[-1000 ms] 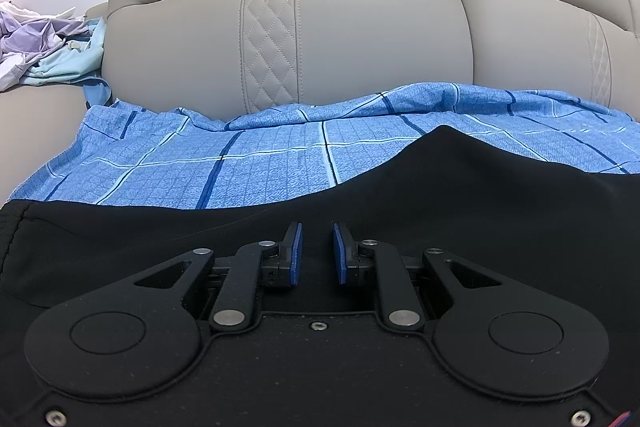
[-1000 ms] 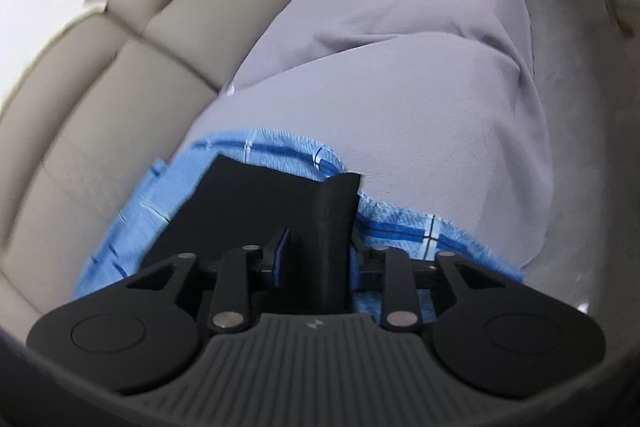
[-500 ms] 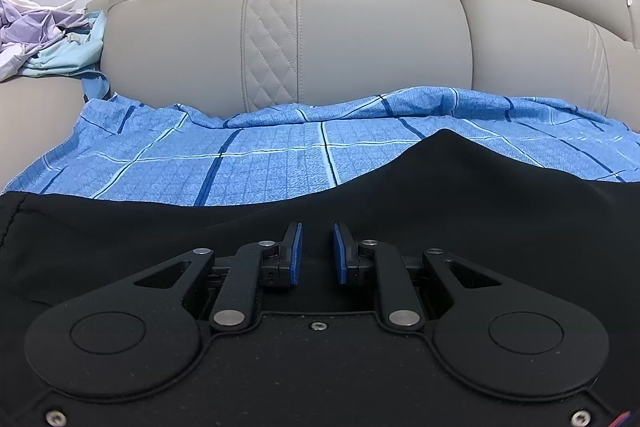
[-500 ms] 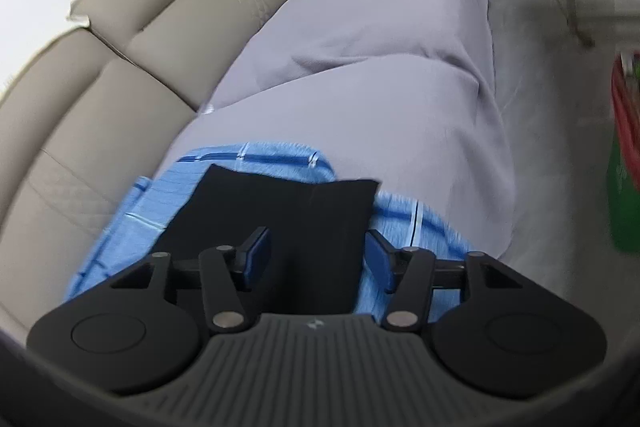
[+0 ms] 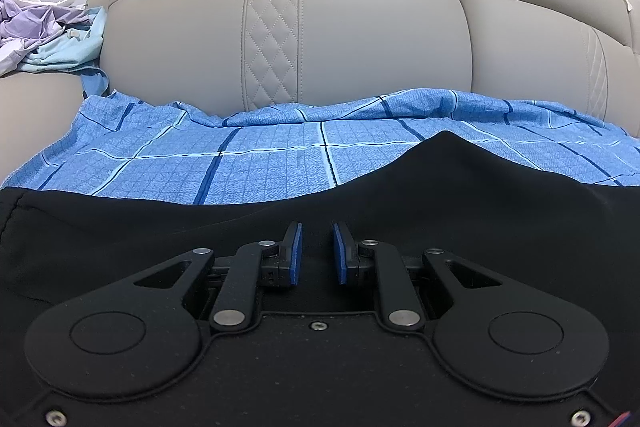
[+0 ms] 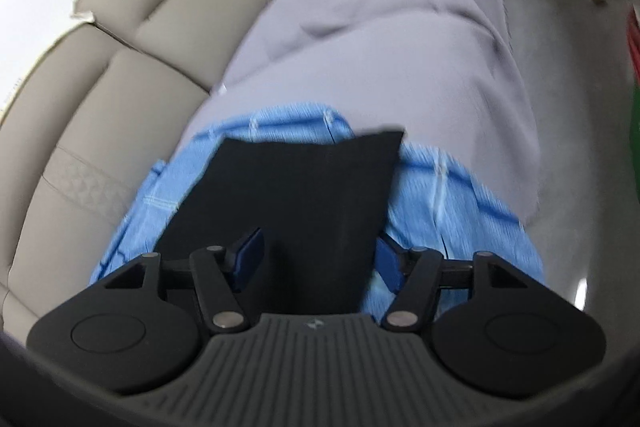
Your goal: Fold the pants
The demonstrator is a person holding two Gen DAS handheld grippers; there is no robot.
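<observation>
Black pants (image 5: 280, 227) flat on blue checked sheet (image 5: 256, 163) over sofa; left gripper (image 5: 318, 253) nearly closed, nothing visibly pinched; right gripper (image 6: 316, 259) opening, pads clear of cloth; risk: released leg-end springing back, snagging a finger, fold skewing.

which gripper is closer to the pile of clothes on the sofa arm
Left. The left gripper sits over the black pants, with the pile of clothes off to its upper left. The right gripper, jaws opening over the pants' end, shows no pile in its view.
</observation>
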